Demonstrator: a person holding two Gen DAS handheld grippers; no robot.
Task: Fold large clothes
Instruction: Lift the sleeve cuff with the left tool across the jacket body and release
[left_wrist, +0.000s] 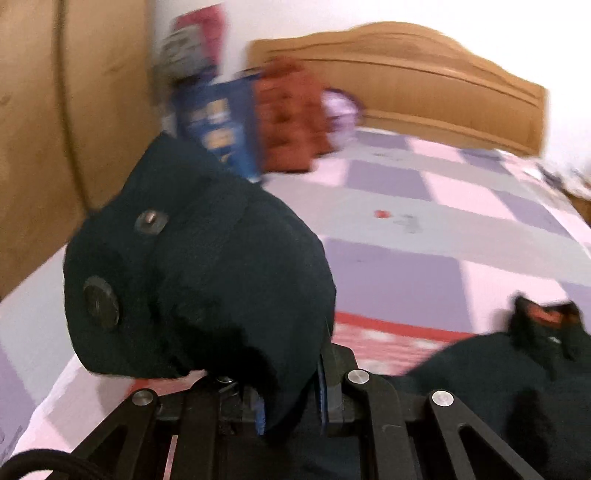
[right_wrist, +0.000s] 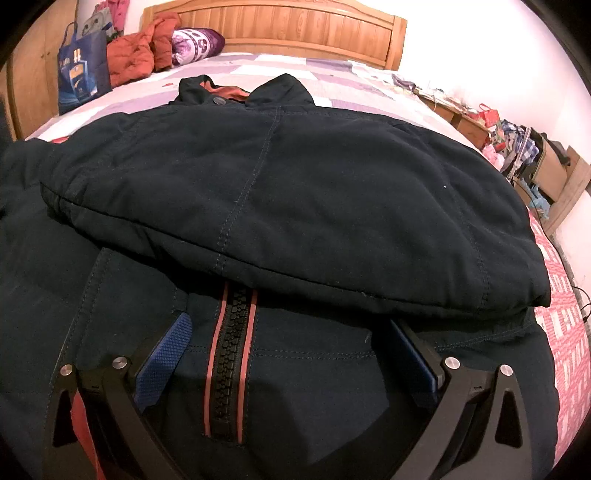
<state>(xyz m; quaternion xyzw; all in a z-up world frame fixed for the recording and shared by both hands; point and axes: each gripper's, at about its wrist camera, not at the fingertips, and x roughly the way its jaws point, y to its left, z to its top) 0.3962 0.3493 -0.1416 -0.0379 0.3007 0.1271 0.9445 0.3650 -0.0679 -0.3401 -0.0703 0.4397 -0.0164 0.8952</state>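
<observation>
Left gripper (left_wrist: 291, 402) clamps raised jacket (right_wrist: 295, 192) cuff; right gripper (right_wrist: 291, 354) hovers spread over zipper (right_wrist: 232, 354).

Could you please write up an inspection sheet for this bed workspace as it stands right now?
Surface: bed with checked purple and pink cover.
Job's things: dark jacket spread out, one sleeve folded across the front; zipper closed.
Clutter: blue bag, orange garment, purple pillow by the headboard.
Grippers: left gripper shut on jacket fabric with snaps; right gripper open over the zipper.
Cables: black cable beside left gripper.
Surroundings: wardrobe; cluttered boxes bedside.
</observation>
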